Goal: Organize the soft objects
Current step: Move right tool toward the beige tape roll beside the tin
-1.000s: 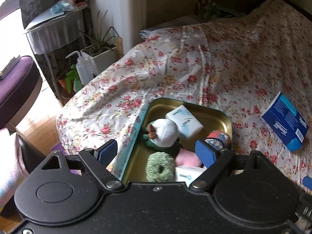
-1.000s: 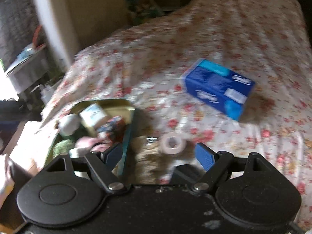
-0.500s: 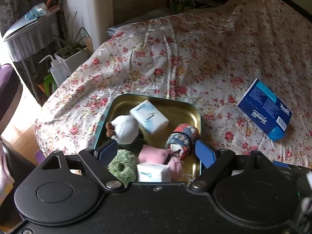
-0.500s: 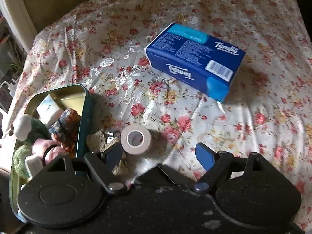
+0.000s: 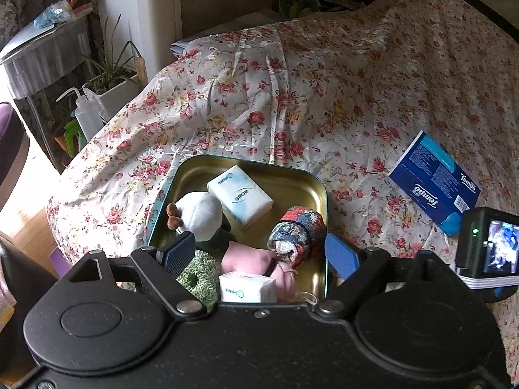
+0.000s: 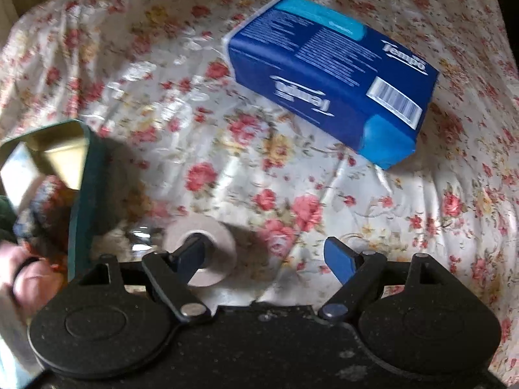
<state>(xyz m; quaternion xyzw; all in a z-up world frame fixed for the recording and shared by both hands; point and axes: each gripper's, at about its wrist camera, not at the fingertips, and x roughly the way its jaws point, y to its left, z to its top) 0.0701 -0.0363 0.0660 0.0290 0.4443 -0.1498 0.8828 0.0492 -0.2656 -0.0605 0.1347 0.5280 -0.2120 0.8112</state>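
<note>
A gold tin tray (image 5: pixel 311 184) sat on the flowery bedspread (image 5: pixel 324 81), and it was already quite full. Inside the tray were a white tissue pack (image 5: pixel 240 196) near the far end, a white plush toy (image 5: pixel 199 210) beside it, a patchwork cloth roll (image 5: pixel 296 230) by the tray's right wall, a pink soft thing (image 5: pixel 246 259), a green knitted ring (image 5: pixel 198 275) and a second small tissue pack (image 5: pixel 246 288) at the near end.

The left gripper (image 5: pixel 259 254) hung over the near end of the tray. Its jaws stood wide apart and held nothing.

Two soft things were not in the tray yet. A roll of bandage tape (image 6: pixel 202 249) lay on the bedspread just to the right of the tray. A big blue tissue pack (image 6: pixel 331 77) lay well away from the tray, farther to the right.

The right gripper (image 6: pixel 266 256) was low over the bedspread beside the tray, open wide and empty. Its left finger (image 6: pixel 191 256) sat in front of the hole of the tape roll, so the roll was not properly between the jaws. I could not tell if they touched.

The step in hand looked like picking up the tape roll. Next, the right gripper would likely need to slide a bit toward the tray so the roll sat between both fingers, then squeeze gently, because the roll looked squashy, and carry it into the tray.
</note>
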